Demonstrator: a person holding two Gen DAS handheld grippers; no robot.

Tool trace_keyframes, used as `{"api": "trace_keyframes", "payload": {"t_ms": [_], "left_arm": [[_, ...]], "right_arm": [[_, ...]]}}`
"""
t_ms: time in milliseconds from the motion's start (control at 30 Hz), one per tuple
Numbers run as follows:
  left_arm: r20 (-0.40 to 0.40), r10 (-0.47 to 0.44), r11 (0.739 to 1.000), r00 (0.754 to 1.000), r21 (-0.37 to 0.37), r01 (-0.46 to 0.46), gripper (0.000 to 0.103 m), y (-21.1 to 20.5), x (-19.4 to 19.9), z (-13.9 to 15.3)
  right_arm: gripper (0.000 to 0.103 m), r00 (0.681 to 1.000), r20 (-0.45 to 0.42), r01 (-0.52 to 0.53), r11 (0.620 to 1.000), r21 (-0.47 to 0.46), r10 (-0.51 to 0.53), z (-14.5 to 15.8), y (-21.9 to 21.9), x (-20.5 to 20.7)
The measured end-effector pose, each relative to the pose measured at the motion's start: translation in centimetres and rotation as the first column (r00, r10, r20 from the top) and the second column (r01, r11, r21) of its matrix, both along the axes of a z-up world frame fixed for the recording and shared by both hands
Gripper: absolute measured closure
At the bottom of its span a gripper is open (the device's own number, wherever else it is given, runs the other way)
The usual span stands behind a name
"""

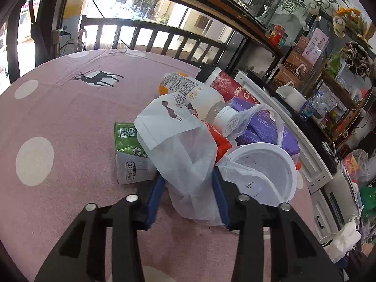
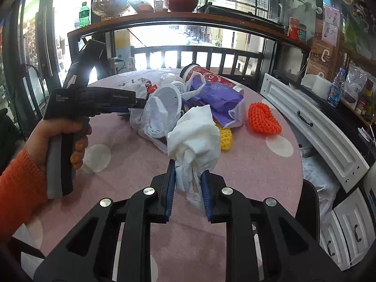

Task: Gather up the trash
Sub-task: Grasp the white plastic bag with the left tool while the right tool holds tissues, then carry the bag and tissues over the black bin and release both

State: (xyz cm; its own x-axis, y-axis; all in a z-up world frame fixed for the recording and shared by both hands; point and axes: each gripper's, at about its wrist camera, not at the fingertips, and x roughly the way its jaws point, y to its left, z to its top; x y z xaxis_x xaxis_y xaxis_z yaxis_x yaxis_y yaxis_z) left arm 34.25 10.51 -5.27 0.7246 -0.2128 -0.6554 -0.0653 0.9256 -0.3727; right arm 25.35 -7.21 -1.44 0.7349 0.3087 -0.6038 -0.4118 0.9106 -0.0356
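The left tongs [image 1: 189, 188] are closed on a fold of the white plastic bag [image 1: 178, 145], its blue pads pressing the thin film from both sides. The bag lies just ahead on the pink tabletop [image 1: 58, 122], slumped over a green carton [image 1: 129, 150], with a white bottle [image 1: 199, 98], a purple packet [image 1: 265, 131] and a white bowl [image 1: 270, 171] crowded against it. The right tongs [image 2: 188, 171] grip a crumpled white tissue [image 2: 195, 136], held up above the tabletop, nearer than the bag. Beyond the tissue lie a yellow foam net [image 2: 225, 138] and an orange foam net [image 2: 264, 118]. A hand [image 2: 63, 138] in an orange sleeve [image 2: 21, 188] holds the left tool.
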Motion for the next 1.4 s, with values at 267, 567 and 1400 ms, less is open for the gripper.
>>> {"api": "trace_keyframes", "payload": {"t_ms": [267, 567, 1400], "left_arm": [[0.085, 0.005, 0.999, 0.996, 0.053, -0.01, 0.098, 0.5, -2.5, 1.8], [0.274, -0.03, 0.993, 0.961, 0.121, -0.004, 0.099, 0.6, -7.7, 8.5], [0.385, -0.447, 0.895, 0.808, 0.199, 0.4, 0.099, -21.9, -7.3, 14.4]], "right_arm": [[0.082, 1.0, -0.007, 0.018, 0.999, 0.029, -0.018, -0.5, -0.6, -0.1], [0.082, 1.0, -0.002, 0.029, 0.999, 0.04, -0.029, -0.6, -1.3, -0.4], [0.082, 0.942, 0.053, 0.326, 0.941, 0.085, -0.331, 1.1, -16.4, -5.1]]}}
